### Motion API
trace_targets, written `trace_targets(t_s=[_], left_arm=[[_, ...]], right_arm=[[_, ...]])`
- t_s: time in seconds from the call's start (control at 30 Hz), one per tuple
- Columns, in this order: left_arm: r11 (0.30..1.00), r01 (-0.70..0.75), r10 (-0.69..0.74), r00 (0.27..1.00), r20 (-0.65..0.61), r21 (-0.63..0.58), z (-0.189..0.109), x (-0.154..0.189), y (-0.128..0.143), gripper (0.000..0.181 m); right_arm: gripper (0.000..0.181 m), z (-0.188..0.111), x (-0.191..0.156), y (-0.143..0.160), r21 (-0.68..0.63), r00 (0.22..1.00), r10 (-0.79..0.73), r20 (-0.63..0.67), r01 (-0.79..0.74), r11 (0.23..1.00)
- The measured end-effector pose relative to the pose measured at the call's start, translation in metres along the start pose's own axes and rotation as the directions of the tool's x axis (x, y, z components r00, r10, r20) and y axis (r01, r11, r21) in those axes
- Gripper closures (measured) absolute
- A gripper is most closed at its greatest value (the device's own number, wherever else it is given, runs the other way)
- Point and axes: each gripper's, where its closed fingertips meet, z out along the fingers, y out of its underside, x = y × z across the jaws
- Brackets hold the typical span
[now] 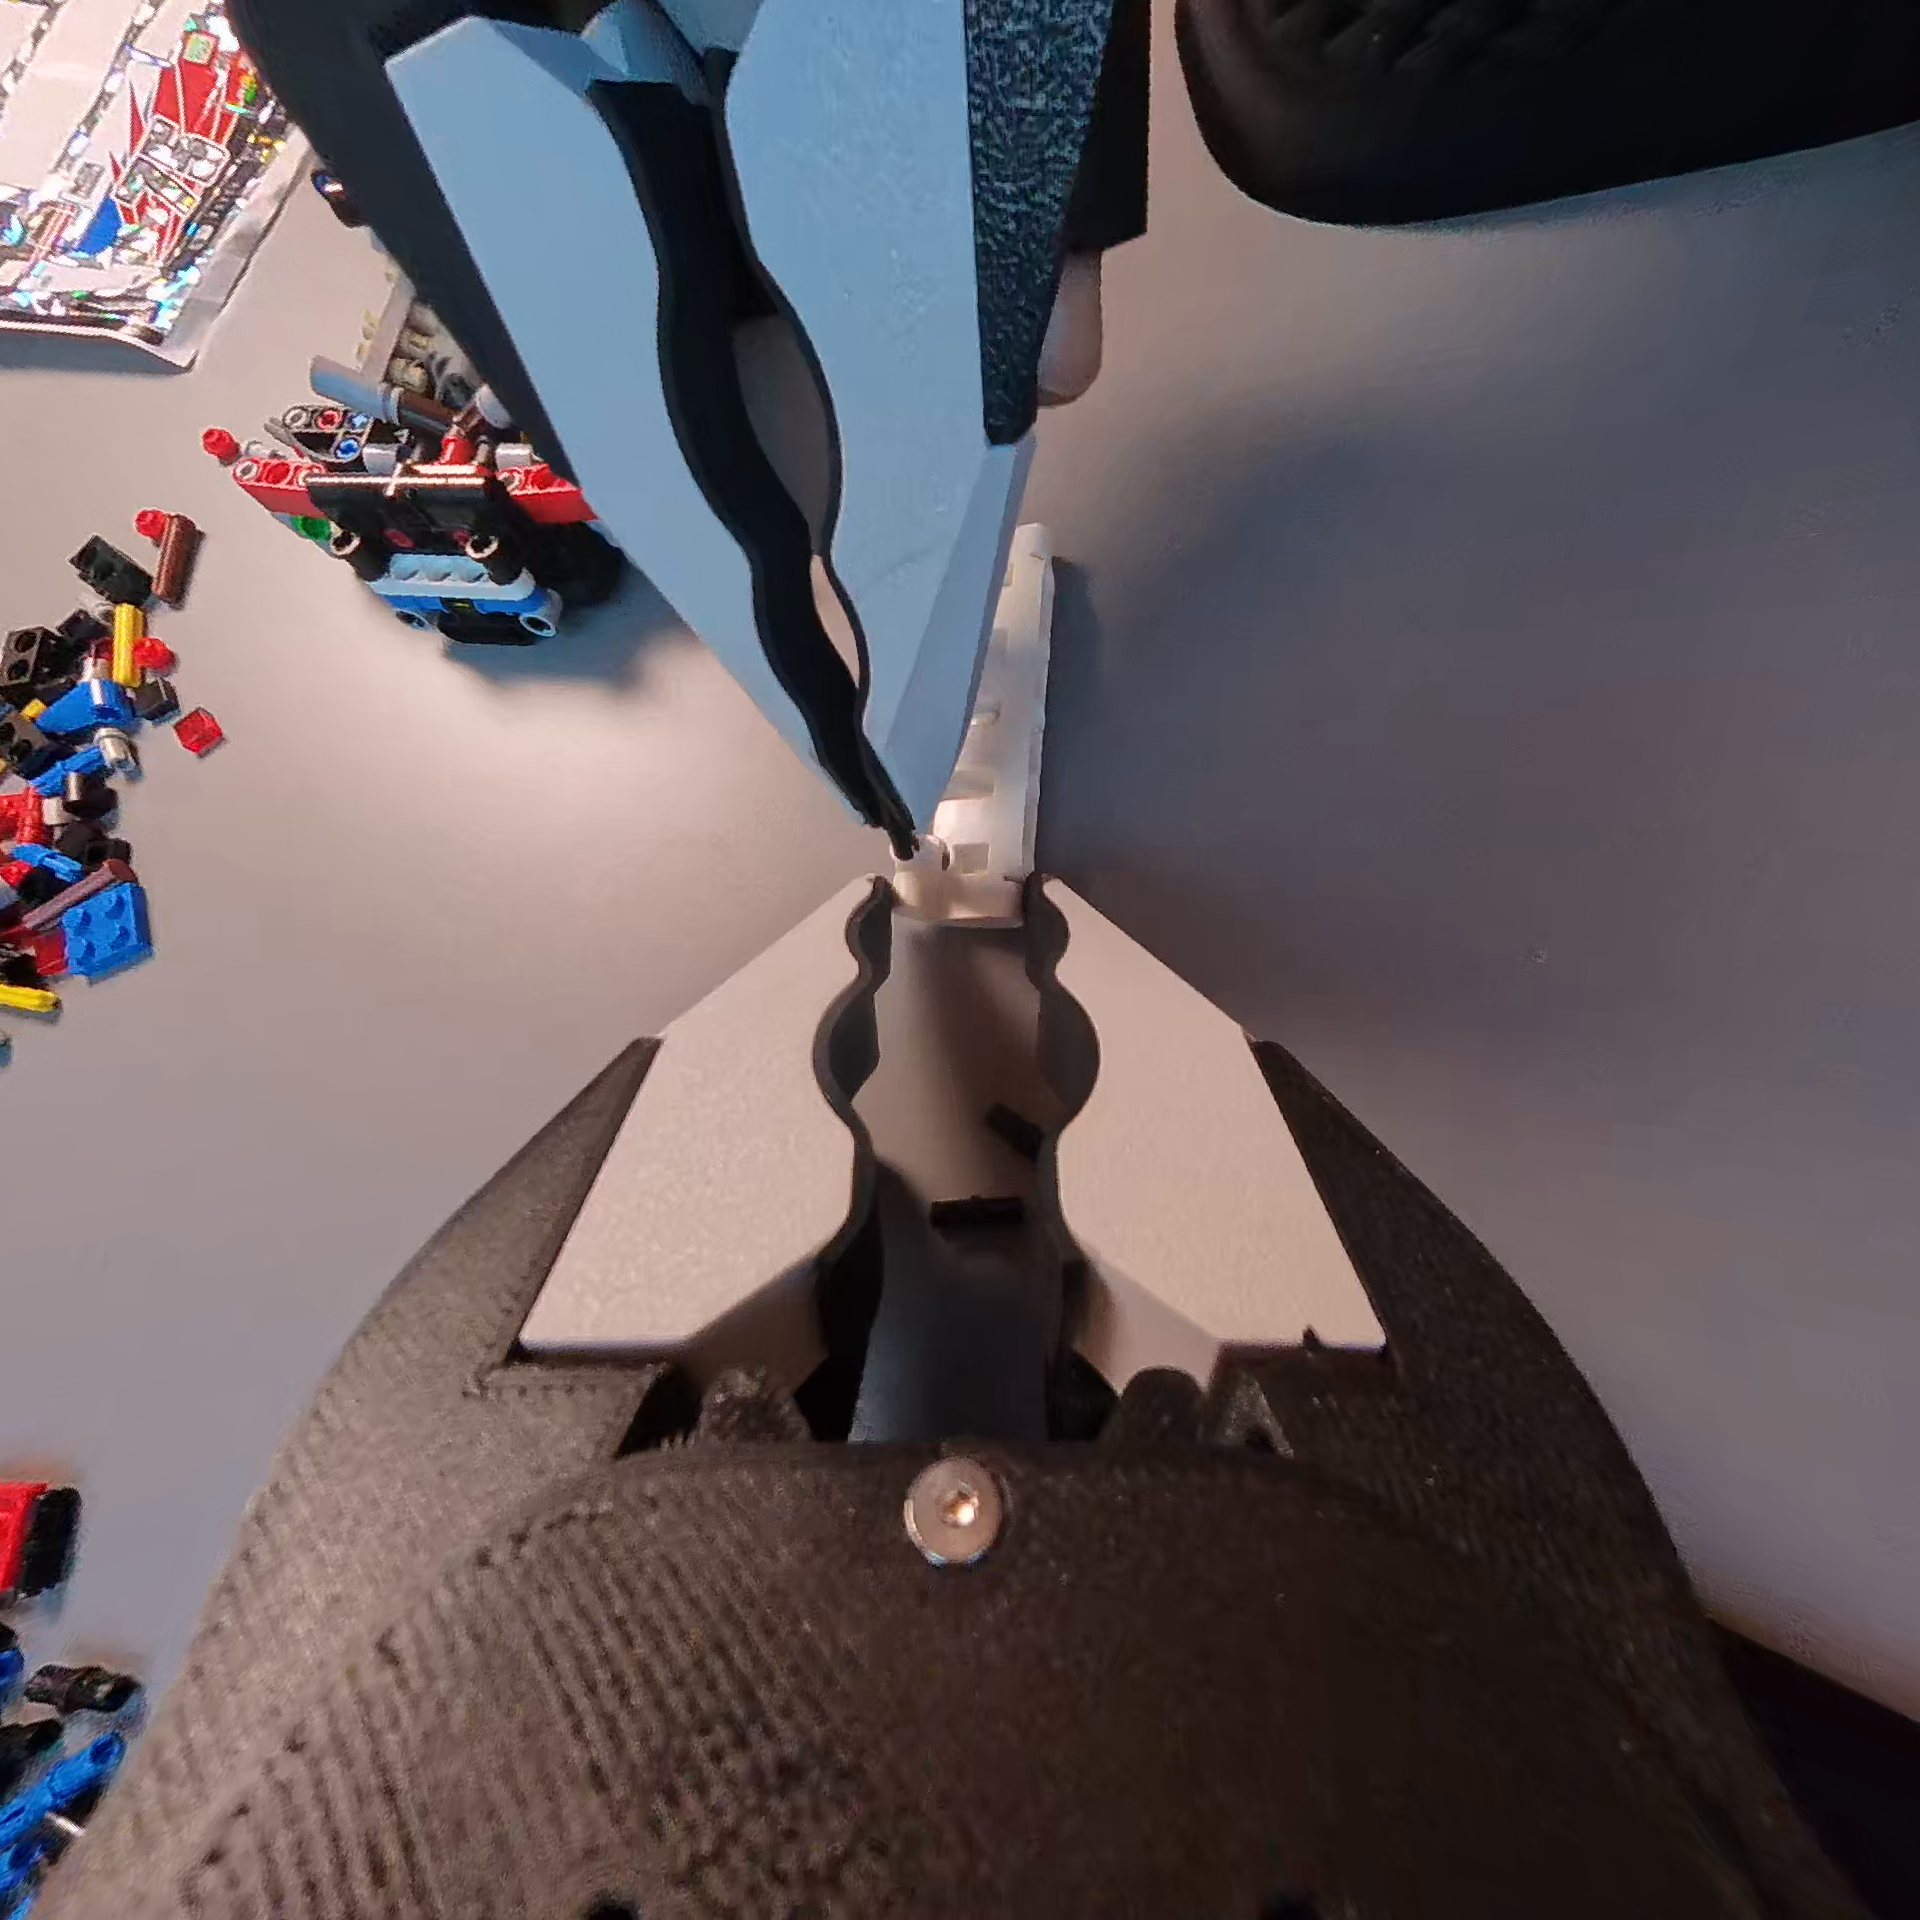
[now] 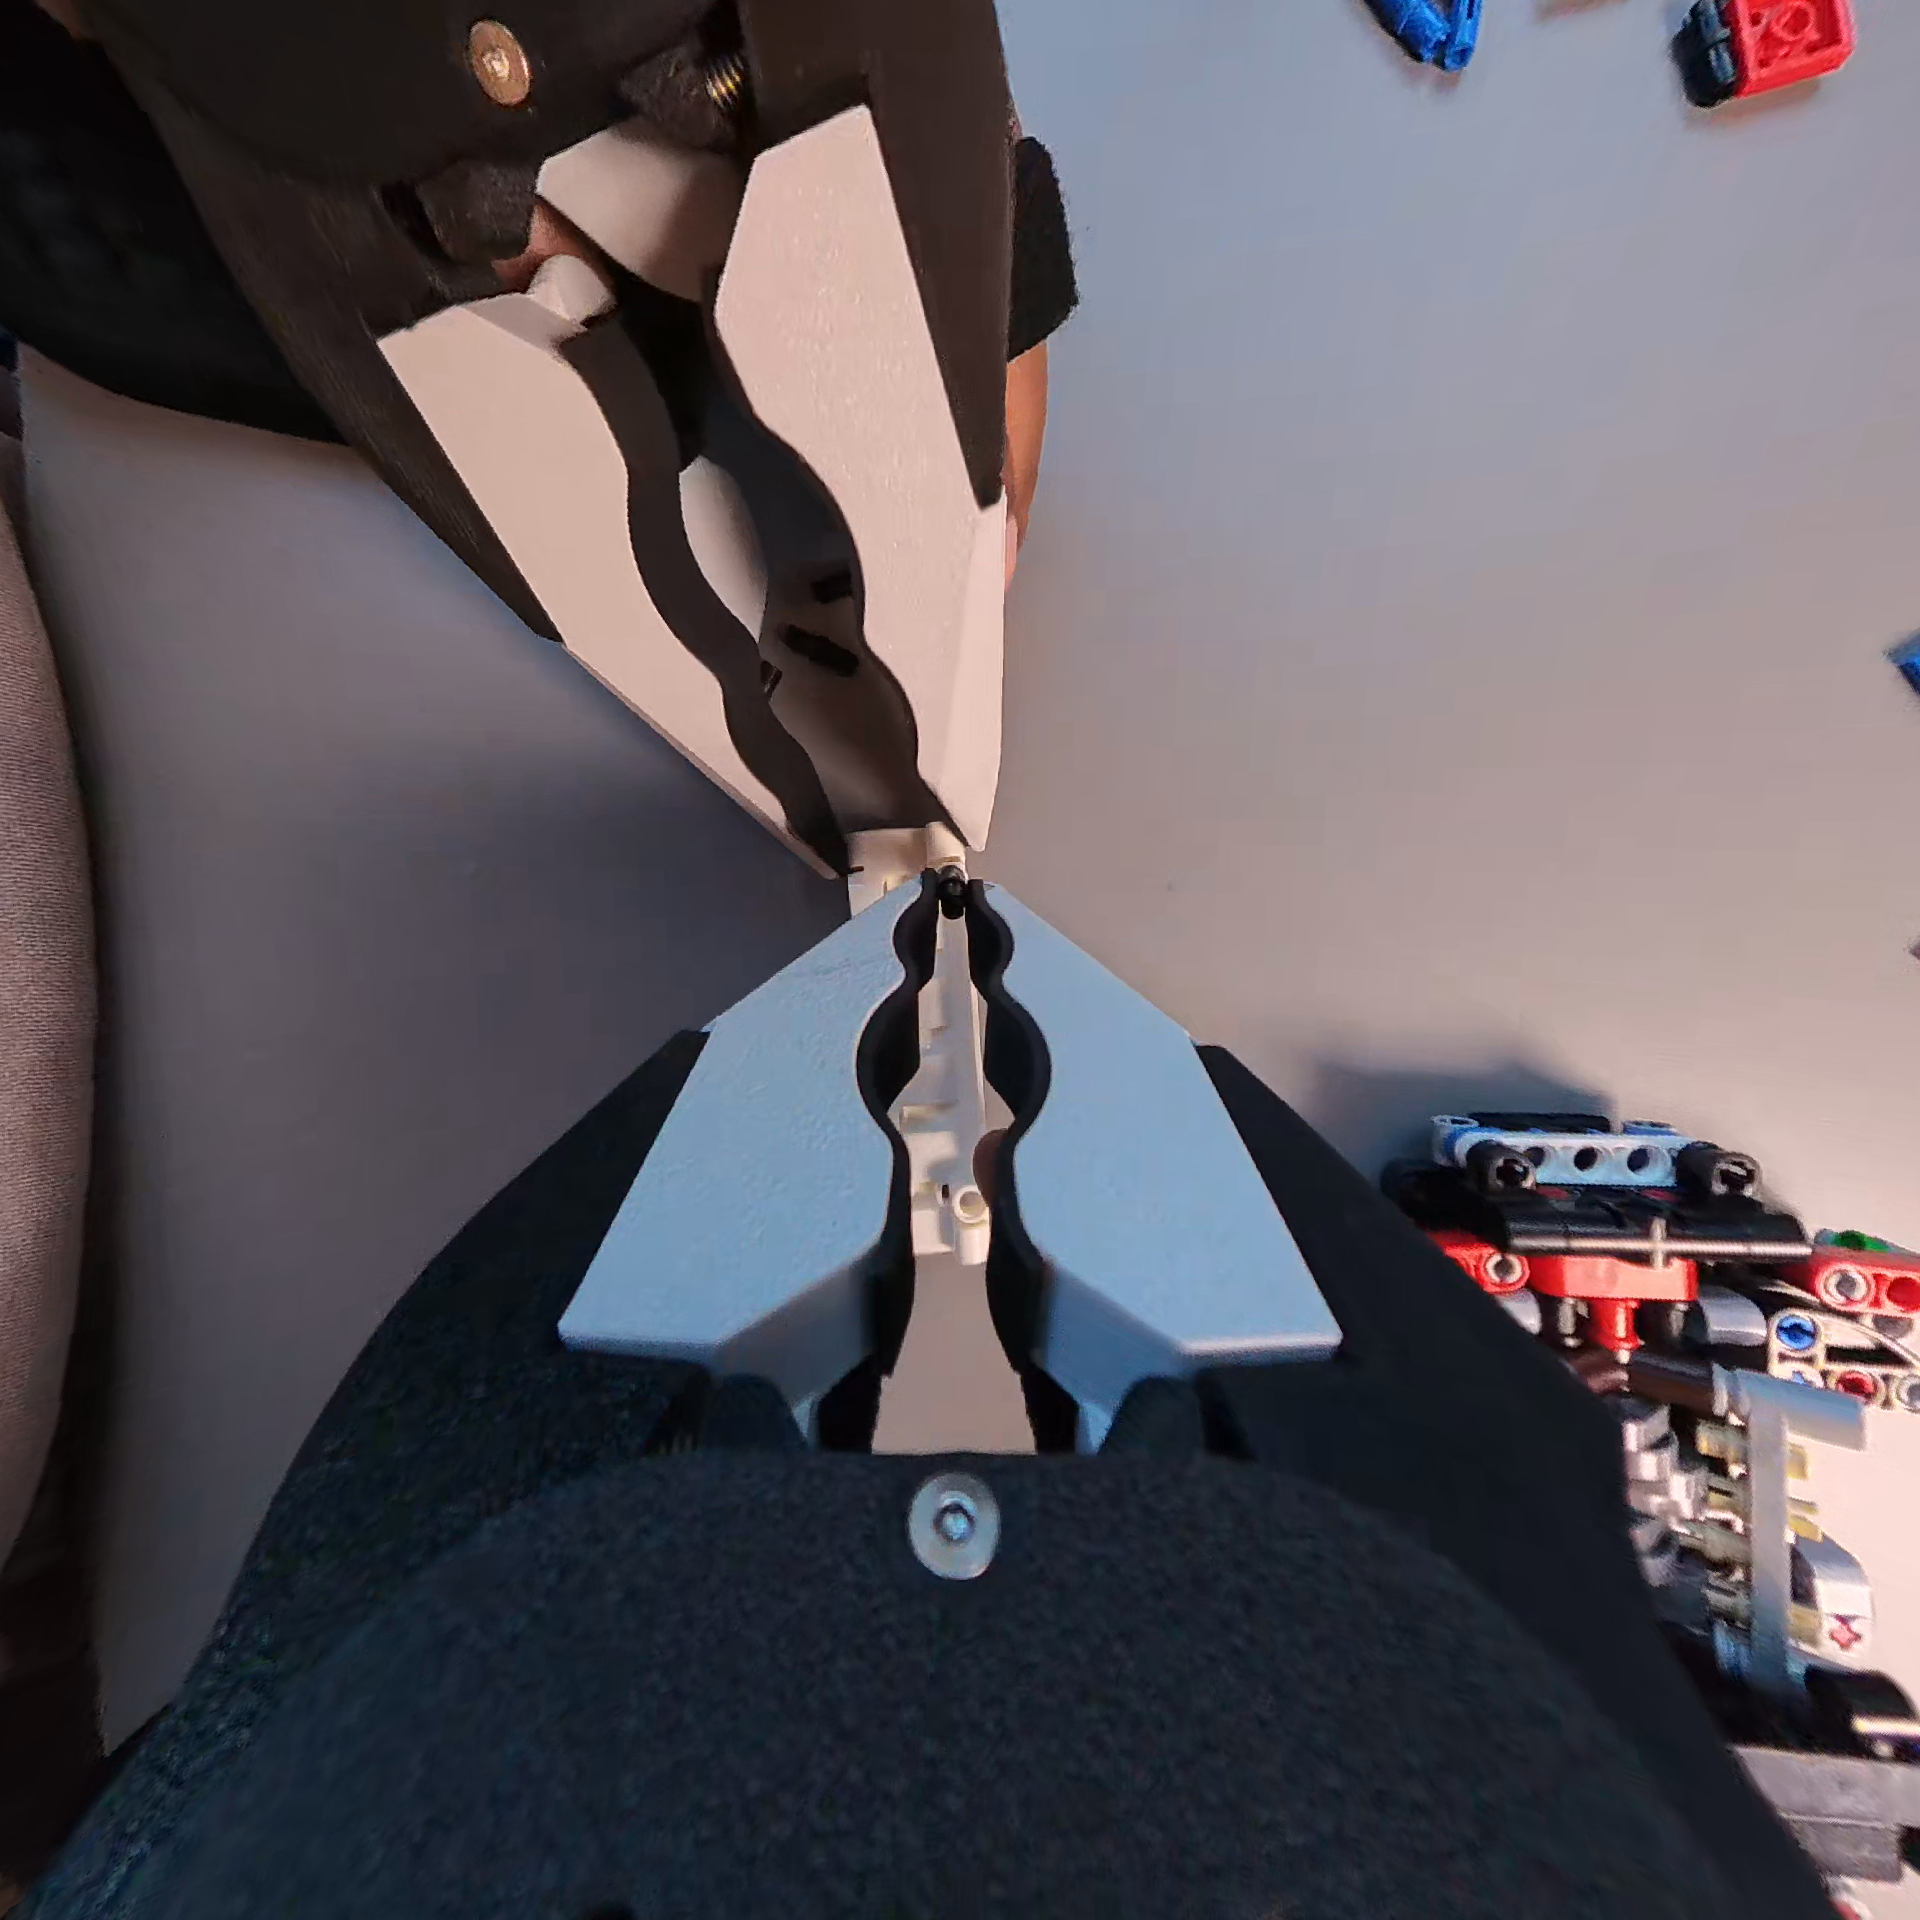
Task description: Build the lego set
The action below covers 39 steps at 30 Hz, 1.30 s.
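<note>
A long white lego piece (image 1: 1013, 675) is held at its near end by my left gripper (image 1: 956, 888), whose jaws are shut on it above the grey table. My right gripper (image 1: 902, 831) comes in from the top of the left wrist view and is shut on a small black pin at the end of the white piece. In the right wrist view, my right gripper (image 2: 949, 888) pinches the black pin (image 2: 948, 896) at its tips. The white piece (image 2: 945, 1143) runs under its fingers, and the left gripper (image 2: 899, 844) grips the far end.
A partly built red, black and blue model (image 1: 447, 520) stands on the table; it also shows in the right wrist view (image 2: 1662, 1247). Loose bricks (image 1: 83, 779) lie at the left, with an instruction booklet (image 1: 125, 177) behind them. Two small black pins (image 1: 971, 1210) lie under my left gripper. Less than 4 cm separates the two grippers' tips.
</note>
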Motion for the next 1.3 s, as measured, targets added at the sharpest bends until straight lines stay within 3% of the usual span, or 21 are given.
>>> trace_targets(t_s=[0.53,1.3], left_arm=[[0.993,-0.116,0.116,0.990,0.076,-0.005,-0.0009,-0.0011,0.0004,0.158],[0.994,-0.113,0.112,0.991,0.066,0.000,-0.0011,0.0024,0.0007,0.158]], right_arm=[[0.179,-0.0005,-0.0014,-0.0008,-0.307,0.995,-0.027,0.098,0.057,0.950],[0.180,0.0042,-0.0020,-0.0033,-0.460,0.987,0.038,0.154,0.037,0.887]])
